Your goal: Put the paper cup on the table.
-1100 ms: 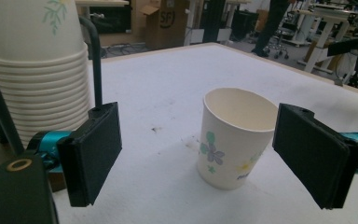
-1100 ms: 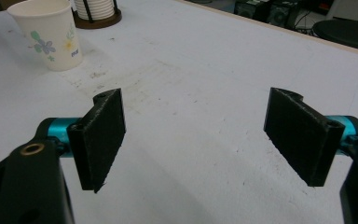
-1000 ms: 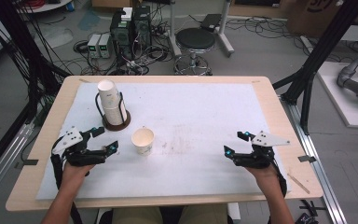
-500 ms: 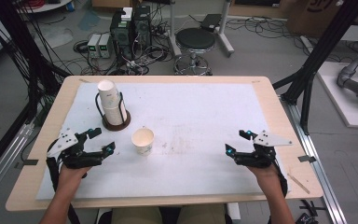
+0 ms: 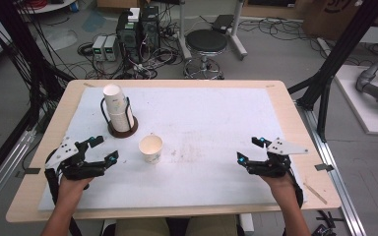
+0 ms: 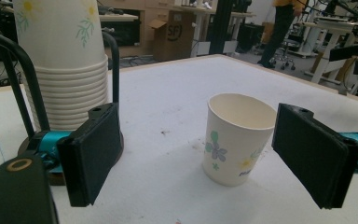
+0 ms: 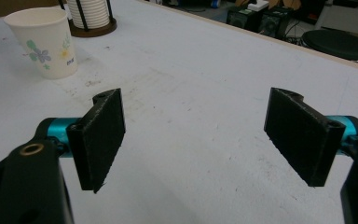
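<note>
The left gripper (image 5: 102,150) hung wide open and empty near the single floral white paper cup (image 5: 150,149) standing mid-table, light and crushable, probably best pinched gently mid-wall, while the right gripper (image 5: 250,150) gaped empty too.

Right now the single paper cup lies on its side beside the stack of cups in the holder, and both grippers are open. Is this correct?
Not quite: the single paper cup stands upright, mouth up, as the left gripper view shows. It is beside the stack of cups, and both grippers, left and right, are open.
</note>
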A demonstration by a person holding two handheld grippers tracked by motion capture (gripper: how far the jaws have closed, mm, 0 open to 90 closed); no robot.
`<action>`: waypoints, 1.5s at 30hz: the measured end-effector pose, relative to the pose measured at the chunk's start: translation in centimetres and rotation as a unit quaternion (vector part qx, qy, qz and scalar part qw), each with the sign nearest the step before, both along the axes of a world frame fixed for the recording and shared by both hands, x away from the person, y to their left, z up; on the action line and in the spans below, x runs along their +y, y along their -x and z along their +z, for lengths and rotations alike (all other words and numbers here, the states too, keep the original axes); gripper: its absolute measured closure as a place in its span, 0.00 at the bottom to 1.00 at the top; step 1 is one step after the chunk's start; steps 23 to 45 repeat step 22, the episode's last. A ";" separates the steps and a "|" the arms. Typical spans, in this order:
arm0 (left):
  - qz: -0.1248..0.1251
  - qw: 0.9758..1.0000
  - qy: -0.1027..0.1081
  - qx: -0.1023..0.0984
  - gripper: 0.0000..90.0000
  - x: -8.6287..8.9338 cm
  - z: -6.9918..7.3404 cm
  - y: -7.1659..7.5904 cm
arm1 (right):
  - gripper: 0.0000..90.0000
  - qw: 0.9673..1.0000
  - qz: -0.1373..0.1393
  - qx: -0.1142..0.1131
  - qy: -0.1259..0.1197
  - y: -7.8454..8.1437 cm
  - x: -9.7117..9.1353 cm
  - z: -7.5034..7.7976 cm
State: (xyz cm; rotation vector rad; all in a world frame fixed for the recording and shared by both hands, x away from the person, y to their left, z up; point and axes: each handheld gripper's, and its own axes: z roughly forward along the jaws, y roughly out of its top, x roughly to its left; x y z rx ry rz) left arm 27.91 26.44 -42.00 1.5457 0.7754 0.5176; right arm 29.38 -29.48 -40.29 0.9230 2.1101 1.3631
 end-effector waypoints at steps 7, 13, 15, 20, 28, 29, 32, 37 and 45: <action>0.003 1.000 0.002 -0.002 0.18 0.0 0.0 -0.1 | 0.23 1.000 -0.002 0.000 -0.001 0.1 -0.2 0.0; 0.002 1.000 0.004 -0.001 0.17 -0.1 0.0 -0.1 | 0.23 1.000 -0.004 -0.006 -0.004 0.2 -0.5 0.1; 0.002 1.000 0.003 -0.001 0.18 -0.1 0.0 -0.2 | 0.23 1.000 -0.004 -0.006 -0.003 0.2 -0.5 0.1; 0.005 1.000 0.001 -0.001 0.17 0.0 0.0 -0.1 | 0.23 1.000 -0.004 -0.004 -0.006 0.2 -0.5 0.1; 0.007 1.000 0.003 -0.002 0.17 0.0 0.0 -0.1 | 0.23 1.000 -0.004 -0.004 -0.007 0.2 -0.4 0.1; 0.007 1.000 0.003 -0.002 0.17 0.0 0.0 -0.1 | 0.23 1.000 -0.004 -0.004 -0.007 0.2 -0.4 0.1; 0.007 1.000 0.003 -0.002 0.17 0.0 0.0 -0.1 | 0.23 1.000 -0.004 -0.004 -0.007 0.2 -0.4 0.1; 0.007 1.000 0.003 -0.002 0.17 0.0 0.0 -0.1 | 0.23 1.000 -0.004 -0.004 -0.007 0.2 -0.4 0.1; 0.007 1.000 0.003 -0.002 0.17 0.0 0.0 -0.1 | 0.23 1.000 -0.004 -0.004 -0.007 0.2 -0.4 0.1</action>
